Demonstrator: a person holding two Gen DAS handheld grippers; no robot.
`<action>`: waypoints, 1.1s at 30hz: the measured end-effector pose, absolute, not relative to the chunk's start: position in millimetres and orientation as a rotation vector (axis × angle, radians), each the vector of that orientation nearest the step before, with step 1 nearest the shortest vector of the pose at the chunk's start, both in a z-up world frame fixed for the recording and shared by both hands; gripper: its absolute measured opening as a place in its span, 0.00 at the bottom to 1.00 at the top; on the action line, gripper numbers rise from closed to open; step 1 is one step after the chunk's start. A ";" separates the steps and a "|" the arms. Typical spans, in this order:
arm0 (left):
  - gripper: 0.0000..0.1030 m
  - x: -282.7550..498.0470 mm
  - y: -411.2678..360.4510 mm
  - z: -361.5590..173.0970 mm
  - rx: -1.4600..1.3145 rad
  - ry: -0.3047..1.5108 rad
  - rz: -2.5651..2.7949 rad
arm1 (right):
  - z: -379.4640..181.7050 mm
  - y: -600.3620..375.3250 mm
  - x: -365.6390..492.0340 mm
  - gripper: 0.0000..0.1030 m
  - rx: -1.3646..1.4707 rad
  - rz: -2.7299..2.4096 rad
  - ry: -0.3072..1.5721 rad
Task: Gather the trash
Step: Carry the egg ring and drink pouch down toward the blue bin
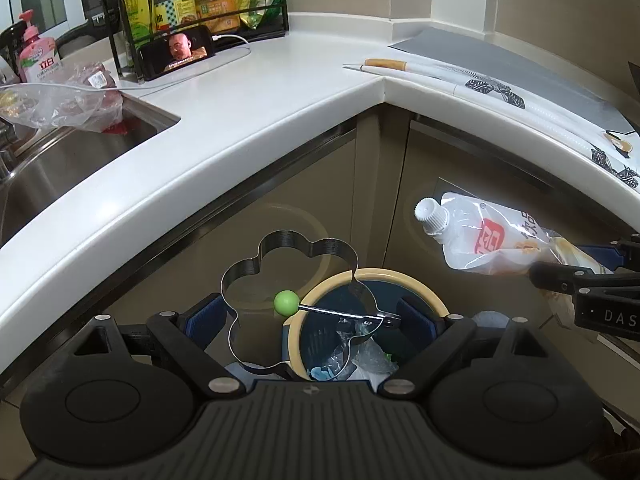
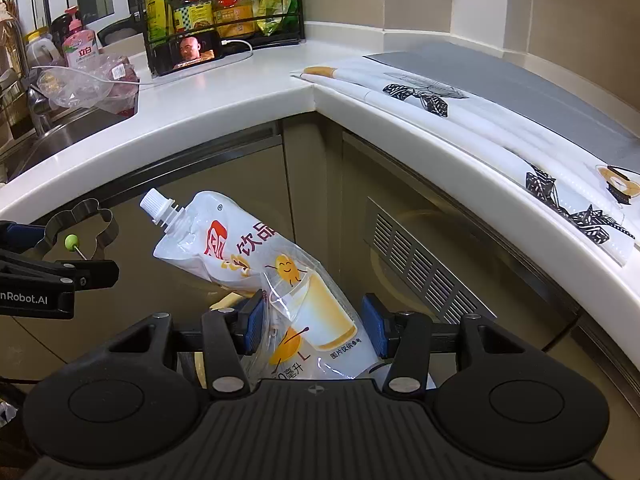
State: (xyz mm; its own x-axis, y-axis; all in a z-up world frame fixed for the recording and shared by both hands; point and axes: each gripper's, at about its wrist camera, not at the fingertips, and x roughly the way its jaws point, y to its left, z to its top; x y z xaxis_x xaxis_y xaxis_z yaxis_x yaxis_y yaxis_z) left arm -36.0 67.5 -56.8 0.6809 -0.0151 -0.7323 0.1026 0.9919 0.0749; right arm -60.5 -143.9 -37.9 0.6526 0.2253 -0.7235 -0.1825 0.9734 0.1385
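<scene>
Two loads hang over the trash bin [image 1: 400,276]; left tongs [image 1: 316,320] clamp the flower-shaped egg ring [image 1: 256,268] directly above it; right tongs [image 2: 316,330], half-open, hold the drink pouch [image 2: 256,256] beside, seemingly ready for dropping.

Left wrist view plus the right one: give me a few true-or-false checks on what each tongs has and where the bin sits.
1. The left tongs hold a flower-shaped metal mould. True.
2. The right tongs are empty. False: they hold a spouted drink pouch.
3. The pouch's cap is off. False: its white cap is on.
4. The bin sits below the left tongs. True.
</scene>
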 end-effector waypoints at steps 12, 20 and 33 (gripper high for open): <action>0.91 -35.3 64.9 -57.0 0.118 0.820 -0.064 | -38.5 -141.0 -58.9 0.51 0.041 0.238 0.831; 0.91 -34.8 65.3 -57.0 0.115 0.823 -0.065 | -40.0 -141.4 -59.4 0.52 0.044 0.241 0.838; 0.91 -19.6 66.3 -68.0 0.103 0.869 -0.052 | -57.5 -142.6 -43.8 0.52 0.047 0.228 0.891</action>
State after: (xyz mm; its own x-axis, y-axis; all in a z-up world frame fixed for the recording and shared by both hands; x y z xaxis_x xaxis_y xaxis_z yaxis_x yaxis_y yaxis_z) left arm -19.6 66.3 -68.0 0.6450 -0.0034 -0.7642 0.0876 0.9937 0.0695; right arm -43.8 -142.6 -57.5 0.6059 0.2165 -0.7655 -0.1771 0.9748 0.1355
